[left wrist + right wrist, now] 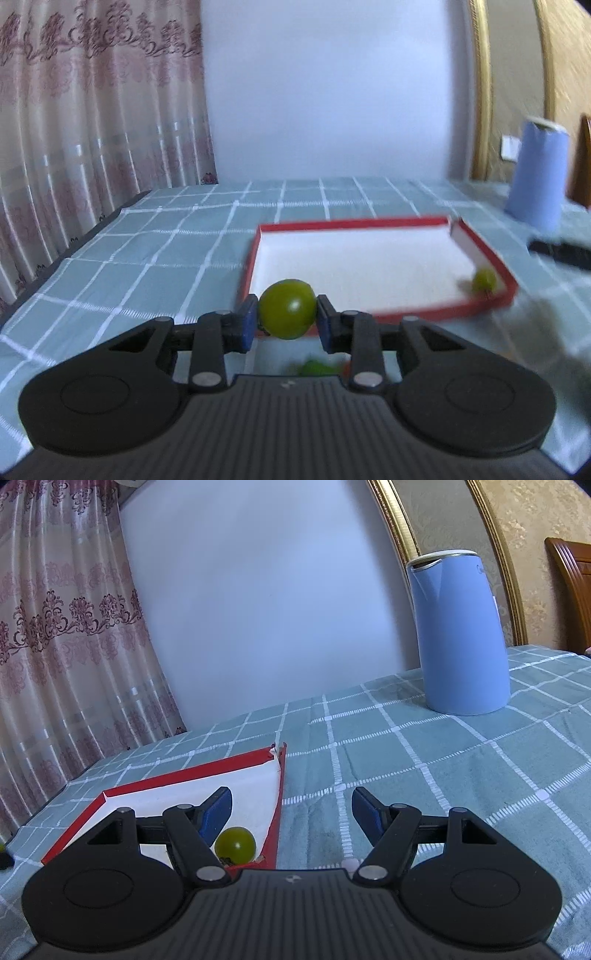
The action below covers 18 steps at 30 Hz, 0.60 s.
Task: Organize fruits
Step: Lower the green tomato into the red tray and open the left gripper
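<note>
Pinching a green fruit (pixel 287 309) at the red box's (pixel 436 313) near edge, the left gripper (pixel 286 319) could bruise it or let it roll; the right gripper (pixel 291 812) gapes empty.

Two round green fruits are counted: one (pixel 287 309) is pinched between the blue pads of the left gripper (pixel 286 325), and a second (pixel 235 844) is seen lying in the near right corner of the tray. A blurred green and red patch (pixel 314 368) below the held fruit may be further fruit, but no count can be made of it. One shallow red-rimmed tray (pixel 354 223) with a white floor is seen. One blue kettle (pixel 460 635) is counted on the one checked tablecloth (pixel 424 760). Two grippers are counted, the right gripper (pixel 291 812) being spread and bare.
</note>
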{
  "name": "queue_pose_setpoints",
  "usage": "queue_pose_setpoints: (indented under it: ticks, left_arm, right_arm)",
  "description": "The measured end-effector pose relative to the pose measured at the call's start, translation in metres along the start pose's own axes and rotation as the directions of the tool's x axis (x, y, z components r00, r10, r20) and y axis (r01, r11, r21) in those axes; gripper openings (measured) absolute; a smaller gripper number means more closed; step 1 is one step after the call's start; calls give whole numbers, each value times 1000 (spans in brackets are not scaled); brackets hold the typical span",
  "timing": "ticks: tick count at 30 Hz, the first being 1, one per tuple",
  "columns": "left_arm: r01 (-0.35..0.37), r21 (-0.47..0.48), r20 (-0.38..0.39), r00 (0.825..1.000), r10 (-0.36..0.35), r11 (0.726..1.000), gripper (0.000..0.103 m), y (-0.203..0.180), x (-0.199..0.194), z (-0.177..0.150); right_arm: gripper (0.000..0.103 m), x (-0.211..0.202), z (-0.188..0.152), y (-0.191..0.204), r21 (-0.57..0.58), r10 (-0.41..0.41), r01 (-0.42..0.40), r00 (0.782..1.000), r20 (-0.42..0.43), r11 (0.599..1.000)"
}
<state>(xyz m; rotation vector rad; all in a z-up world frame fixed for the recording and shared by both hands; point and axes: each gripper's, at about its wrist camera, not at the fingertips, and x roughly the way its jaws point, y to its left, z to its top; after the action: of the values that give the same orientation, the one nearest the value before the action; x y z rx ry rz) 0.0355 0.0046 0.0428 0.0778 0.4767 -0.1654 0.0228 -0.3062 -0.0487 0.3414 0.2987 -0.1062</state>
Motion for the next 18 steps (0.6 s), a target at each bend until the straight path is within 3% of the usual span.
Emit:
queue_pose_setpoints:
  ticks: [5, 12, 13, 15, 18]
  left_arm:
    - [-26, -32, -41, 999, 25, 999, 30, -3, 44, 17]
    - [-53, -38, -121, 992, 48, 998, 32, -10, 94, 7]
    - [-63, -27, -126, 990, 59, 998, 35, -11, 98, 4]
    - [-79, -15, -123, 989, 76, 997, 60, -13, 100, 1]
    - [-68, -18, -84, 994, 66, 998, 69, -16, 92, 0]
  right_arm:
    - [71, 1, 0, 0, 0, 2, -2, 1000, -3, 1000]
    - [71, 3, -1, 1, -6, 8, -8, 1000, -11, 1000]
    - [71, 3, 0, 0, -5, 10, -10, 1000, -11, 1000]
    - [71, 4, 0, 0, -5, 12, -12, 1000, -14, 1000]
    - [71, 5, -1, 1, -11, 14, -15, 1000, -18, 1000]
